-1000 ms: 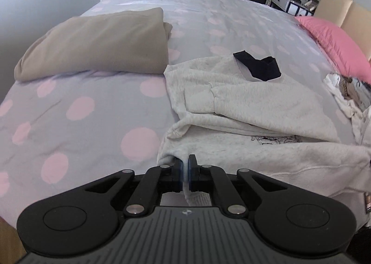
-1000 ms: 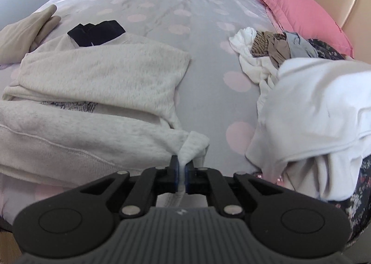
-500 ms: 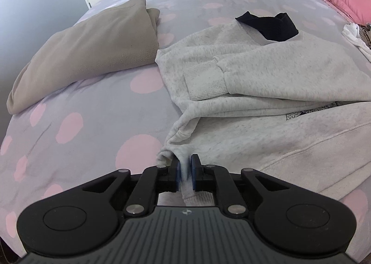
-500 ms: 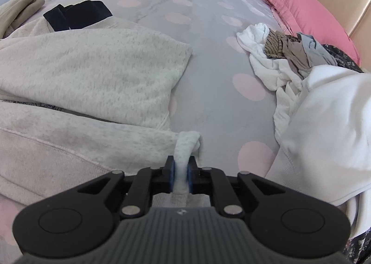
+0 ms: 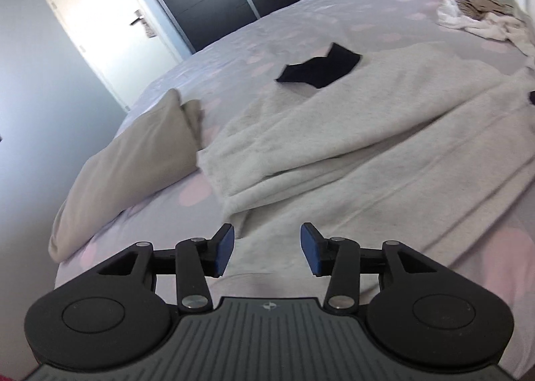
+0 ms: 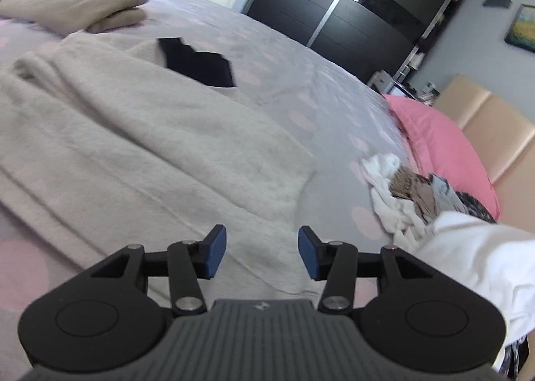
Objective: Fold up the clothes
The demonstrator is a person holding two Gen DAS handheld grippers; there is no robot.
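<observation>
While both my grippers have just been opening, nothing sits between their jaws: the left gripper (image 5: 267,252) and right gripper (image 6: 261,251) stand spread over the grey sweatshirt (image 5: 351,147), which fills the middle of each frame on the bed (image 5: 254,36). Motion blur leaves the hem's lie unclear, I think flat. Before regripping, I should check the fold's edges line up, clear of the black cloth (image 5: 319,70).

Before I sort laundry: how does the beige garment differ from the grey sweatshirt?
The beige garment is folded into a compact bundle; the grey sweatshirt lies spread wider, only partly folded. A black item rests on the sweatshirt, none on the beige one. Both lie on the dotted bedspread.
</observation>
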